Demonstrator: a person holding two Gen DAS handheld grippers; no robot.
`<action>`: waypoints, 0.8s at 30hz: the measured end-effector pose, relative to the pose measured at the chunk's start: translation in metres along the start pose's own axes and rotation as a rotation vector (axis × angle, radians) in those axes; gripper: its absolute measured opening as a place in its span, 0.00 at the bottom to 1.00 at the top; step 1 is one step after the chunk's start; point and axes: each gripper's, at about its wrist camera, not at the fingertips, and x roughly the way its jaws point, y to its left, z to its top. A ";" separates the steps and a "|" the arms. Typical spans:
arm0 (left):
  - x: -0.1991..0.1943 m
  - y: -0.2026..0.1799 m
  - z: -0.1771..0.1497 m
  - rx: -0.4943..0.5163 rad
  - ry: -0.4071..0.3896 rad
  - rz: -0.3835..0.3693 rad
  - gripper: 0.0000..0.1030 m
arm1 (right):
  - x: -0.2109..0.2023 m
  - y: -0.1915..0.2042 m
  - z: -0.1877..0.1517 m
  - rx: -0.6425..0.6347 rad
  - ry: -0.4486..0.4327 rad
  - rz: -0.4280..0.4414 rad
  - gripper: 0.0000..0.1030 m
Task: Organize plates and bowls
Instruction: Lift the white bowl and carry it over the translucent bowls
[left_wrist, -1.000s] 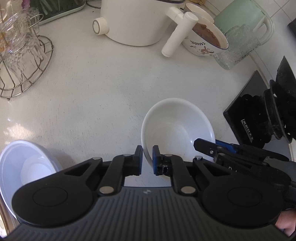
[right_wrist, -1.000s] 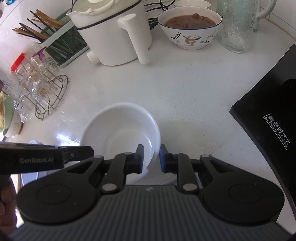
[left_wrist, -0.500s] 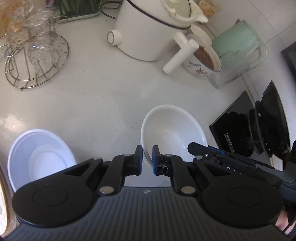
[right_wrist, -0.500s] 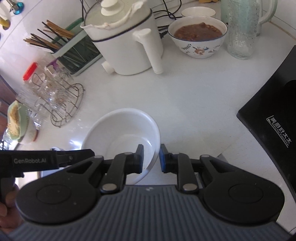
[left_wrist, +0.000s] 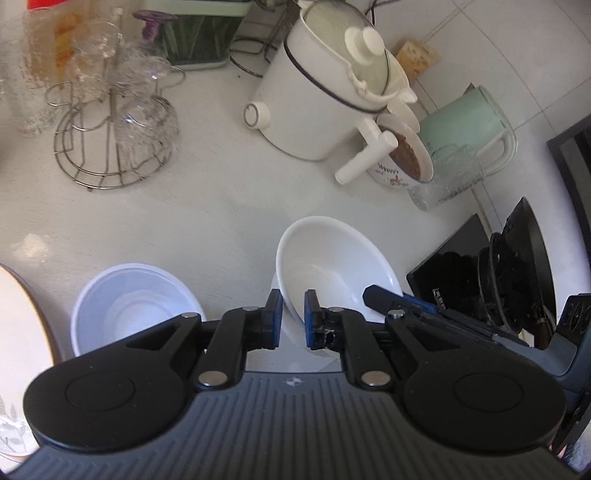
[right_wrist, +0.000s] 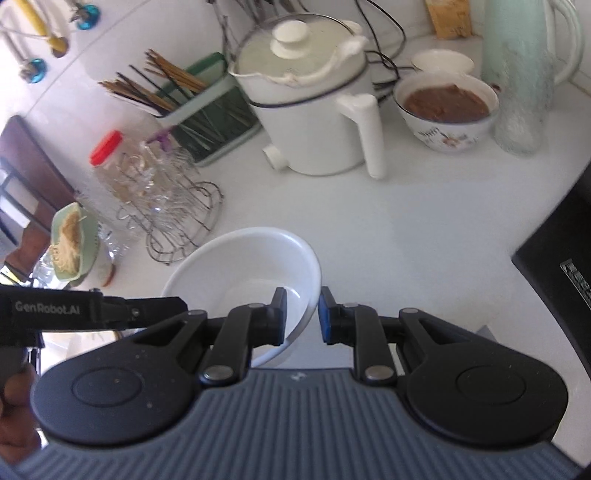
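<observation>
Both pairs of fingers closed on one white bowl (left_wrist: 334, 266): left gripper (left_wrist: 293, 319) pinching the rim at its near-left edge, right gripper (right_wrist: 302, 314) pinching the opposite rim, one pad inside and one outside in each case, narrow gap filled by the rim alone. Held tilted above the white counter (left_wrist: 221, 206), with what looks like a second white rim just beneath it in the left view. Seen from the right wrist, same bowl (right_wrist: 243, 269) with the left gripper's arm crossing at lower left.

Left of the held bowl, well apart: stacked white bowls (left_wrist: 129, 310) on the counter, and past them the edge of a plate (left_wrist: 22, 332) with a brown rim. Open counter between the bowl and the wire glass rack (left_wrist: 110, 147) further back. Behind: white pot (left_wrist: 317, 103) with its handle pointing forward, patterned bowl of brown food (left_wrist: 406, 158), textured glass (left_wrist: 443, 181), mint kettle (left_wrist: 465, 125). Right edge bounded by a black cooktop (right_wrist: 554, 236), near the bowl's right side.

Compared with a second ago: grip unchanged on both rims, but bowl and both grippers higher, more of the pot lid, rack and back wall now in view, and the stacked bowls fully visible rather than cut off.
</observation>
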 end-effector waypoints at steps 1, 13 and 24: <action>-0.003 0.003 -0.001 -0.005 -0.006 0.000 0.12 | 0.000 0.002 0.000 -0.003 0.002 0.008 0.20; -0.029 0.027 -0.009 -0.052 -0.033 -0.026 0.12 | 0.000 0.026 -0.001 -0.072 0.008 0.046 0.20; -0.049 0.047 -0.020 -0.090 -0.069 -0.020 0.12 | 0.007 0.049 -0.004 -0.131 0.028 0.058 0.21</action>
